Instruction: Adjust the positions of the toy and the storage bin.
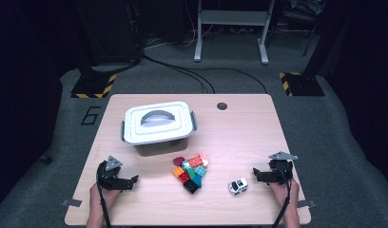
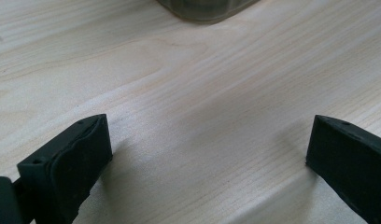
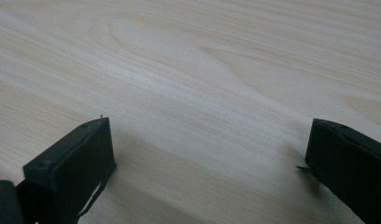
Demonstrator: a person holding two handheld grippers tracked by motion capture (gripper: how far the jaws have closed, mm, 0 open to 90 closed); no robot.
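A pile of coloured toy bricks (image 1: 191, 171) lies in the middle of the wooden table (image 1: 239, 128), in front of a lidded white storage box (image 1: 157, 124). A small white toy car (image 1: 237, 186) stands right of the pile. My left gripper (image 1: 133, 180) rests near the front left, open, its jaws wide apart over bare wood (image 2: 207, 135). My right gripper (image 1: 255, 174) rests near the front right, just right of the car, also open with nothing between its jaws (image 3: 207, 135). The box's lower corner (image 2: 205, 9) shows at the top of the left gripper view.
A round cable hole (image 1: 222, 106) sits near the table's far edge. Beyond the table are a grey floor, black cables (image 1: 192, 76), stand bases with yellow-black tape (image 1: 93, 85) and a metal frame (image 1: 230, 28). Bare wood lies to the right of the box.
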